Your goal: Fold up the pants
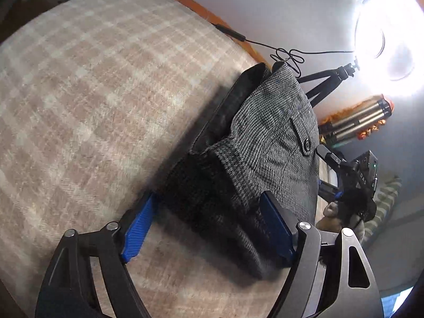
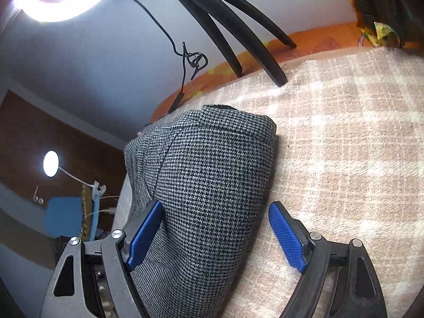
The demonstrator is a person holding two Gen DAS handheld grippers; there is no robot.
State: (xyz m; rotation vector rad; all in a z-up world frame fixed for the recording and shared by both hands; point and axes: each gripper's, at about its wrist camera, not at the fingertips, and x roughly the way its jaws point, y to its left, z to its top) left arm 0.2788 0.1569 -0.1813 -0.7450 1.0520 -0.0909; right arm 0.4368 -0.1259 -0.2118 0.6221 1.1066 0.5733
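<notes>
Grey houndstooth pants (image 1: 267,143) lie folded in a thick bundle on a beige plaid blanket (image 1: 92,92). A buttoned pocket flap shows on top. My left gripper (image 1: 209,220) is open, its blue fingers either side of the bundle's near edge. In the right wrist view the pants (image 2: 209,185) bulge up between the blue fingers of my right gripper (image 2: 217,228), which is open around the folded cloth. The right gripper also shows in the left wrist view (image 1: 352,175), beyond the pants.
A black tripod (image 2: 238,26) stands on the blanket's far edge, with a bright ring light (image 1: 384,39) and a dangling black cable (image 2: 185,61). An orange sheet (image 2: 304,42) borders the blanket. A second folded tripod (image 1: 357,119) is at the back.
</notes>
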